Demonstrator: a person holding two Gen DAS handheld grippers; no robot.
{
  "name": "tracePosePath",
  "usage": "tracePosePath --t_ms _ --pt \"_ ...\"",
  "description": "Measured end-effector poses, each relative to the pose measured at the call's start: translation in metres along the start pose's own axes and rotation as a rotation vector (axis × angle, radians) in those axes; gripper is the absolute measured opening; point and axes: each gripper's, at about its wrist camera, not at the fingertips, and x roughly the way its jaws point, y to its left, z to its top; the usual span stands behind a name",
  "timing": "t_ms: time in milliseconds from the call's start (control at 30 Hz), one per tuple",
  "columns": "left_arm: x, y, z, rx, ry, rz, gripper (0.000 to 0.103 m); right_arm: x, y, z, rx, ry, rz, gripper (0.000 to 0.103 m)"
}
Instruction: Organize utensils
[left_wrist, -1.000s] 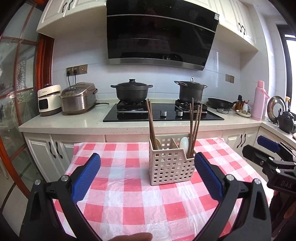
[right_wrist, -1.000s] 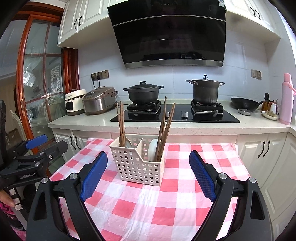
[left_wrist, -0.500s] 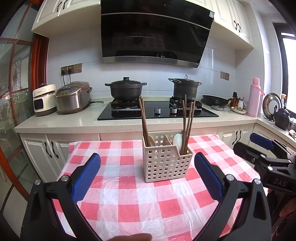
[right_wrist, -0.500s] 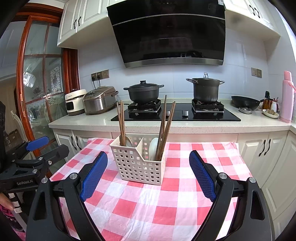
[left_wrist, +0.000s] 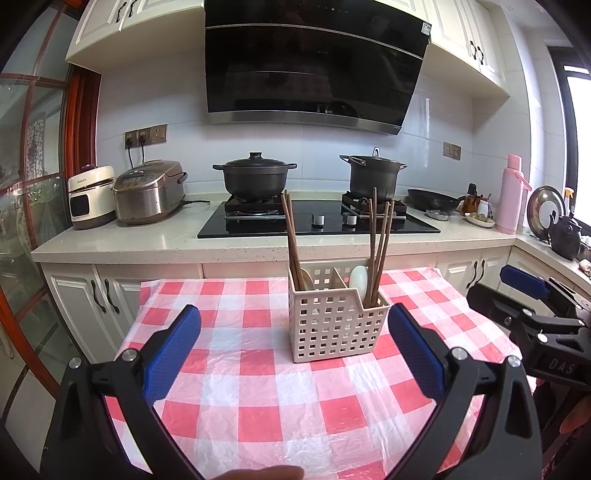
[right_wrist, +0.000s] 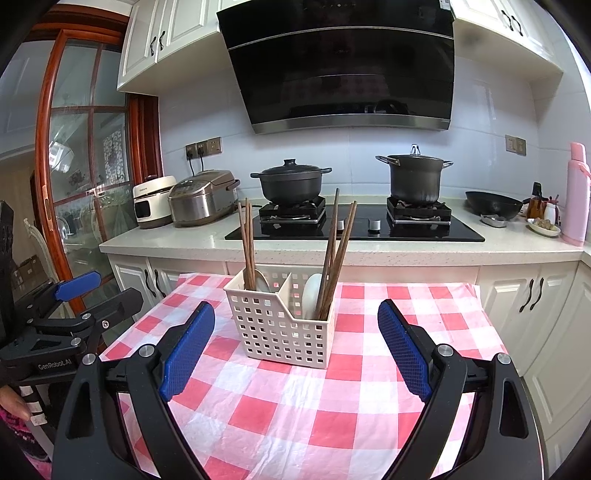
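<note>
A cream perforated utensil basket (left_wrist: 334, 325) (right_wrist: 284, 325) stands on the red-and-white checked tablecloth (left_wrist: 258, 398) (right_wrist: 295, 406). Its left compartment holds brown chopsticks (left_wrist: 291, 236) (right_wrist: 246, 243) and a spoon. Its right compartment holds more chopsticks (left_wrist: 380, 240) (right_wrist: 338, 254) and a white spoon (left_wrist: 358, 277) (right_wrist: 312, 291). My left gripper (left_wrist: 293, 350) is open and empty, short of the basket. My right gripper (right_wrist: 295, 343) is open and empty, also short of it. Each gripper shows at the edge of the other's view.
Behind the table runs a counter with a black hob (left_wrist: 317, 221), two dark pots (left_wrist: 255, 177) (left_wrist: 373, 177), two rice cookers (left_wrist: 147, 192), a wok (left_wrist: 434, 201) and a pink flask (left_wrist: 511, 195). White cabinets (left_wrist: 92, 295) stand below; a glass door (right_wrist: 74, 184) is at left.
Both grippers have drawn back and tilted up a little, so the basket sits farther off and lower in each view. Both stay open. Nothing on the table has moved.
</note>
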Motion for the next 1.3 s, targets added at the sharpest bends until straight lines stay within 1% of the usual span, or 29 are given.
tracePosePath --t_ms 1300 --pt "0.0007 -0.0014 -0.0056 -0.005 0.002 0.007 0.098 0.0015 -0.0001 -0.0033 0.009 0.001 0.002 0.084"
